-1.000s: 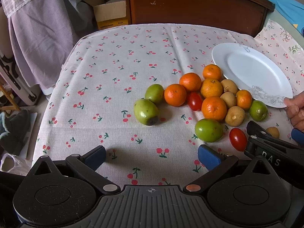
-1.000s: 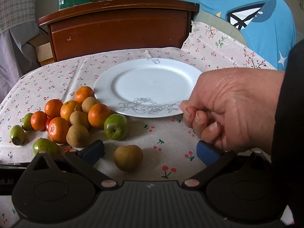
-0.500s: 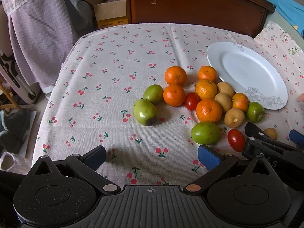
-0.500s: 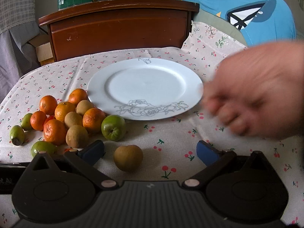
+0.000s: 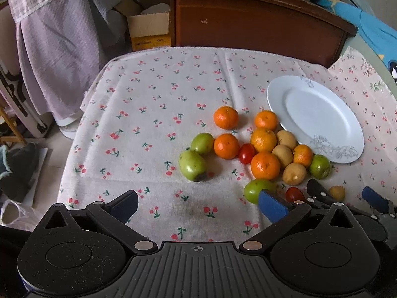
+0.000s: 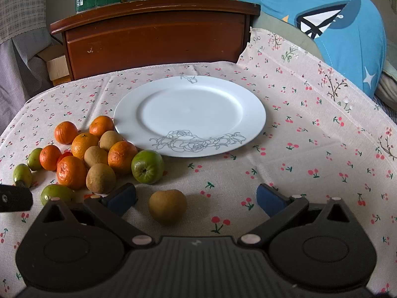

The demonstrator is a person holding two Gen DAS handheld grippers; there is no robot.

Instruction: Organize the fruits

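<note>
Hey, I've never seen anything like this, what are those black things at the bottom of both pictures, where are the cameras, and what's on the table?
There is no robot here. A person holds a two-finger gripper in each hand, and each one carries a wide-angle camera that looks forward along its fingers. So the black shape with blue pads at the bottom of each picture is that tool itself.

One picture looks out from the left gripper, the other from the right gripper. Both have their jaws open and hold nothing.

On the cherry-print tablecloth lies an empty white plate. Beside it is a cluster of fruit: oranges, brown kiwis, green fruits and small red tomatoes. One lone kiwi sits apart, right in front of the right gripper.

In the left camera's picture, the right gripper shows at the lower right.
</note>
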